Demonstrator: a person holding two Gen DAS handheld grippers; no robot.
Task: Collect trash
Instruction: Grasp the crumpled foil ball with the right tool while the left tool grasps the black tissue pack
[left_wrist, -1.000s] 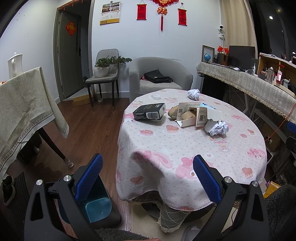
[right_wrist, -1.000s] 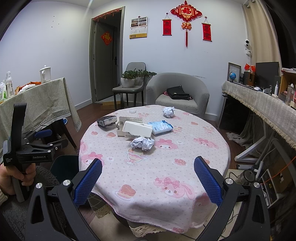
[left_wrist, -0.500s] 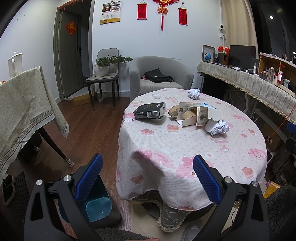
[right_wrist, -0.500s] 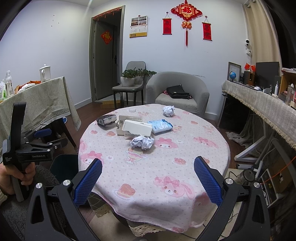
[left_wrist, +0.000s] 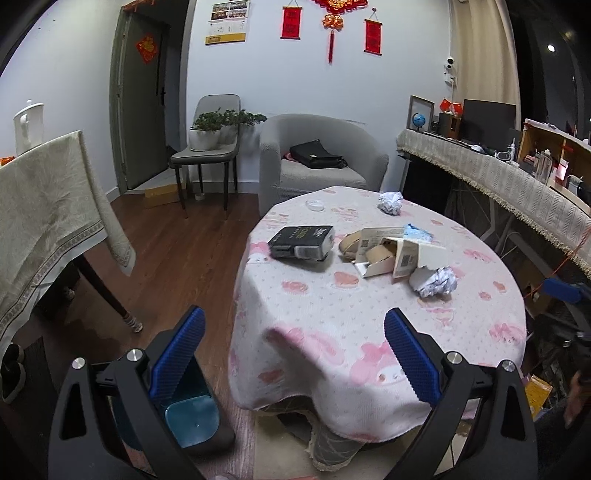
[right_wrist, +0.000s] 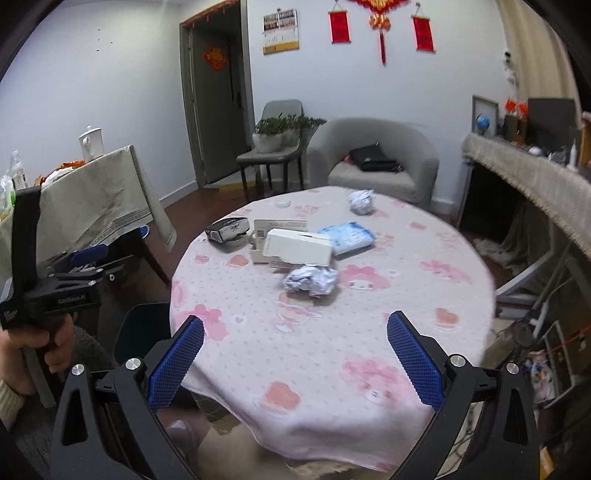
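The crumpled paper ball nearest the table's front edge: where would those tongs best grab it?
Across its middle, coming down from above and the near side. The crumpled paper ball is lumpy, roundish and soft, with the white box close behind it, so the open right tongs would likely straddle it best from the front.

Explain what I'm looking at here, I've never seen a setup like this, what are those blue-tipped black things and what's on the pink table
No robot here: a person holds a two-finger tool in each hand, with a fisheye camera on each looking along its fingers. One picture is from the left tool, the other from the right tool. Both stand open and hold nothing. The right view also shows the left tool from the side, gripped by the person's hand.

On the round table with the pink cloth lies trash: a crumpled paper ball nearest, another paper ball at the far edge, an opened white carton, a blue packet, a black box and a small white lid. On the floor to the left stands a bin with a blue liner.
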